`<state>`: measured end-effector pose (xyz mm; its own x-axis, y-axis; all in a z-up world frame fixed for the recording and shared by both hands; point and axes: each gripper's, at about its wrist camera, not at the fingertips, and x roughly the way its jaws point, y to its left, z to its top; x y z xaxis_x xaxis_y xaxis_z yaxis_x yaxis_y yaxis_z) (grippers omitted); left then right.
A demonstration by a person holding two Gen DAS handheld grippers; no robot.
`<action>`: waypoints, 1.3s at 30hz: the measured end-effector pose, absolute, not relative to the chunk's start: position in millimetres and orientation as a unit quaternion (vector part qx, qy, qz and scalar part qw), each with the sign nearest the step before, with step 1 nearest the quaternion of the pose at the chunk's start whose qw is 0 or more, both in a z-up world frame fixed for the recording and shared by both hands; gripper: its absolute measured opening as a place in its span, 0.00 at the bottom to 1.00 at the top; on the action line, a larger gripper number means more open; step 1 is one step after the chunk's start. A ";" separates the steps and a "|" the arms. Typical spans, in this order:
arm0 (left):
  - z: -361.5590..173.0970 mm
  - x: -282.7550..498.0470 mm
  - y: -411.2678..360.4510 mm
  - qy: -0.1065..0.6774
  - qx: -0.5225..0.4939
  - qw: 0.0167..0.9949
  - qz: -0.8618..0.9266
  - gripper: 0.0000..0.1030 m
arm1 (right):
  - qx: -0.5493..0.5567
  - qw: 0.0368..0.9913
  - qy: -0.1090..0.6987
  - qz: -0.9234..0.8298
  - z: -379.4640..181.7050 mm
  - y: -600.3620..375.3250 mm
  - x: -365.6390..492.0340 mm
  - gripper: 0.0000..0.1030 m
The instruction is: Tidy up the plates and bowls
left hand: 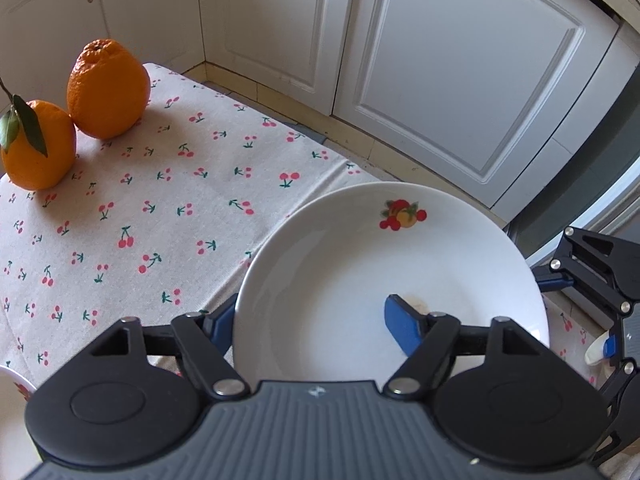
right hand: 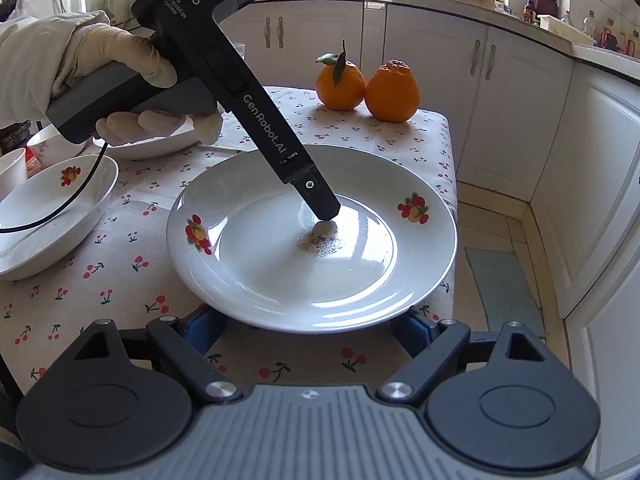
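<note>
A white plate (left hand: pixel 360 264) (right hand: pixel 280 280) with fruit prints lies on the cherry-print tablecloth (left hand: pixel 160 208), with a speckled smear at its middle. My left gripper (left hand: pixel 310 308) (right hand: pixel 326 216) stands open over it. One blue finger (left hand: pixel 219 320) is outside the plate's left rim and the other finger (left hand: pixel 402 326) is above the plate's inside, neither pressing. A gloved hand (right hand: pixel 100 64) holds that gripper. My right gripper (right hand: pixel 310 322) (left hand: pixel 580 312) is open wide at the plate's near rim, with its blue fingers (right hand: pixel 206 328) low on either side and partly hidden under the rim.
Two oranges (right hand: pixel 366 84) (left hand: pixel 108 88) stand at the table's far corner. A fruit-print bowl (right hand: pixel 52 216), a second bowl (right hand: pixel 148 146) and a white cup (right hand: pixel 12 168) sit to the left. The table's edge drops to the floor and white cabinets (right hand: pixel 520 120) on the right.
</note>
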<state>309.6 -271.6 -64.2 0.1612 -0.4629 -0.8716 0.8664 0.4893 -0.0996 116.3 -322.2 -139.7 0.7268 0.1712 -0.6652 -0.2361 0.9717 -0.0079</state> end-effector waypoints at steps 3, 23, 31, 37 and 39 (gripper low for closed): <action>-58.9 303.4 -270.1 0.448 0.228 0.735 -0.454 0.83 | -0.051 0.929 0.351 0.105 -137.3 -321.8 114.4 0.93; -4.0 250.2 -235.4 0.389 0.232 0.780 -0.432 0.88 | -0.056 0.941 0.324 0.083 -109.0 -301.1 79.3 1.00; 29.7 207.6 -198.2 0.345 0.229 0.813 -0.409 0.89 | -0.051 0.950 0.298 0.083 -90.5 -285.9 63.2 1.00; 38.2 168.1 -151.5 0.304 0.223 0.852 -0.363 0.92 | -0.040 0.953 0.287 0.091 -87.6 -271.0 48.7 1.00; 33.6 153.4 -134.8 0.293 0.220 0.864 -0.345 0.92 | -0.040 0.952 0.288 0.096 -89.1 -264.6 43.6 1.00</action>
